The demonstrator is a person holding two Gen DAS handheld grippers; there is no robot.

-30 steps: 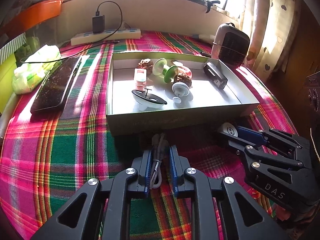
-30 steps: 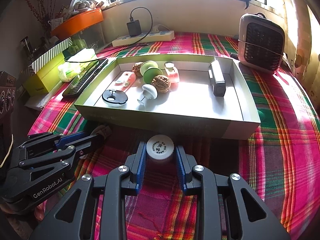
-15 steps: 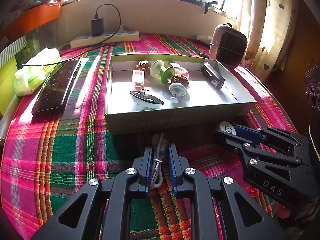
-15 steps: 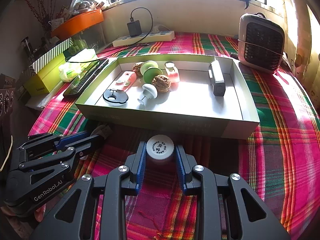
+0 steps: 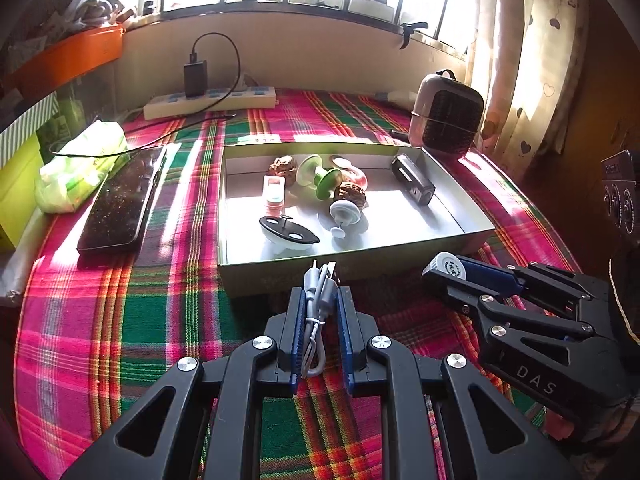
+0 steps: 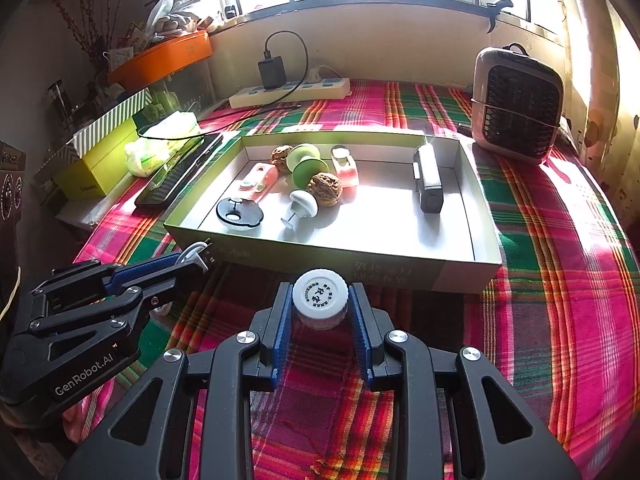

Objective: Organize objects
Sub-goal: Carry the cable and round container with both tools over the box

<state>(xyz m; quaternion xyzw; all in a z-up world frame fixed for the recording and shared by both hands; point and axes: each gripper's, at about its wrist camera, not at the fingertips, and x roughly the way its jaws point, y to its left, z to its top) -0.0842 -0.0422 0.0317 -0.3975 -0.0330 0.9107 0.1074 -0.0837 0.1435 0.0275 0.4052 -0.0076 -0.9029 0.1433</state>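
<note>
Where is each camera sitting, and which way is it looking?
Left wrist view: sits on the left gripper, looking forward and down past the coiled cable it squeezes, toward the box; the right gripper shows beside it.
Right wrist view: sits on the right gripper, looking the same way past its white-capped bottle; the left gripper shows at the left.
Both share the box, the fan heater and the power strip.

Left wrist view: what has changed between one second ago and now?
The left hand-held gripper closed a little tighter on the grey cable. The right hand-held gripper holds the white cap as before. The box and its contents stayed put.
</note>
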